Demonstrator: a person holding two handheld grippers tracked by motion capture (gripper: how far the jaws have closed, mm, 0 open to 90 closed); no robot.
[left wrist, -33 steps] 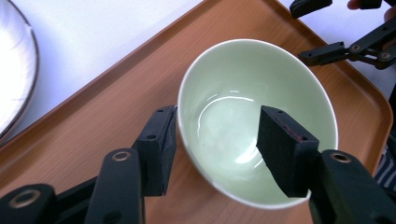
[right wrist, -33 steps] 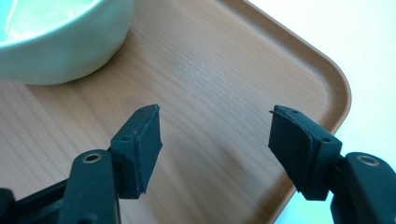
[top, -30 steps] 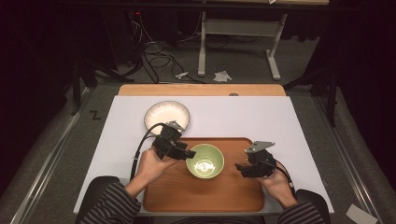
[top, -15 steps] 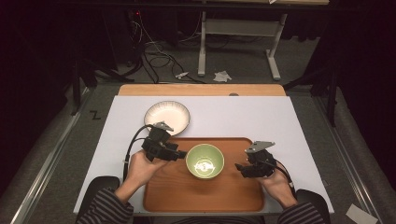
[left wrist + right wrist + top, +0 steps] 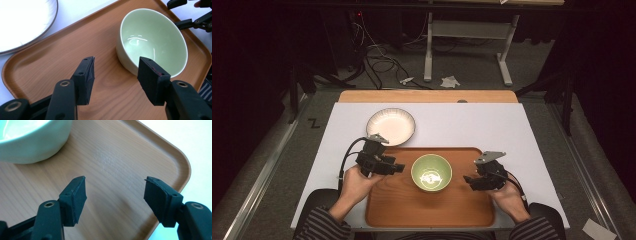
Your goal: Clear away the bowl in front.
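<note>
**Both tools wide apart, bowl alone on the tray**

The left tool (image 5: 398, 168) has drawn back from the bowl (image 5: 431, 172) since a second ago, when its tips were at the bowl's left rim; now a strip of bare tray (image 5: 402, 215) lies between them. Its jaws stand wide with nothing in them, the bowl just beyond the far jaw in the left gripper view. The right tool (image 5: 468, 179) has kept its place at the tray's right edge, jaws wide and empty over the wood. The green bowl sits upright mid-tray, unmoved. The white plate (image 5: 390, 126) stays on the white table (image 5: 492, 125) just past the tray's far left corner.

The table's far edge is a wooden strip. Beyond it, a dark room with grey floor, loose cables (image 5: 377, 60) and a metal stand (image 5: 467, 35).
</note>
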